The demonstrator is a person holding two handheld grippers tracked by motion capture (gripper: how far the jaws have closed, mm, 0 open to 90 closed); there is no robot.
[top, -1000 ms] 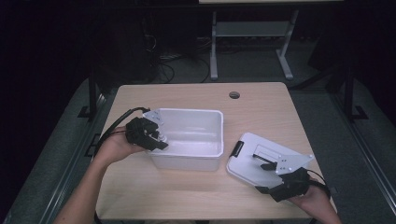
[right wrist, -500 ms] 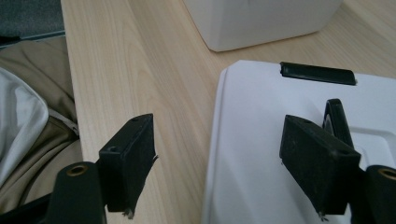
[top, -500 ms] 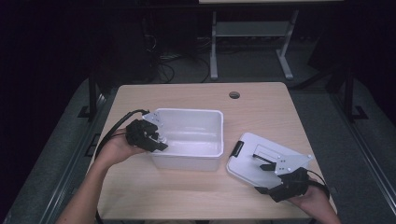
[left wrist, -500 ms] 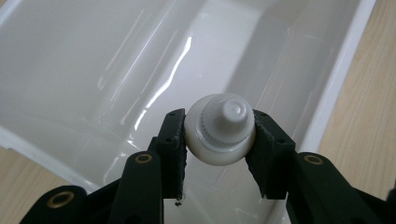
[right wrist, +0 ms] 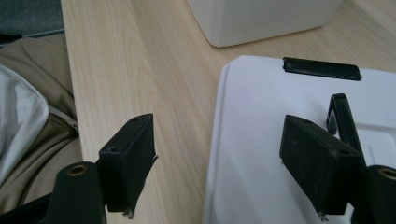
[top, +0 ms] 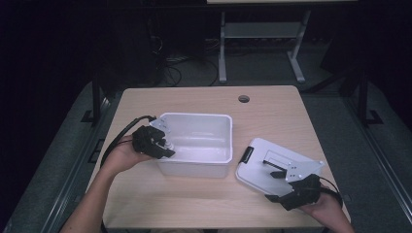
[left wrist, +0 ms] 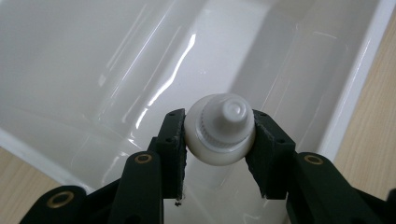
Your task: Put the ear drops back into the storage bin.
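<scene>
A small white round-capped bottle point(left wrist: 219, 135) sits between the pads of my left gripper point(left wrist: 219, 142), which is shut on it. The cap faces the camera. In the high view the left gripper point(top: 164, 145) hangs over the left rim of the open white plastic bin point(top: 194, 116), with the bottle above the bin's inside point(left wrist: 93, 70). My right gripper point(top: 271, 187) is near the table's front right, its jaws wide open. In the right gripper view the right gripper point(right wrist: 217, 149) straddles the near edge of the white lid point(right wrist: 280, 102) and grips nothing.
The lid point(top: 272, 162) lies flat to the right of the bin, with a black latch point(right wrist: 322, 68) and a black handle point(right wrist: 343, 116). The wooden table point(top: 204, 204) has a cable hole point(top: 244, 98) at the back. A desk frame stands on the dark floor beyond.
The left gripper has shifted slightly over the bin's left edge, with the white bottle still in it. The right gripper has stayed in place.
</scene>
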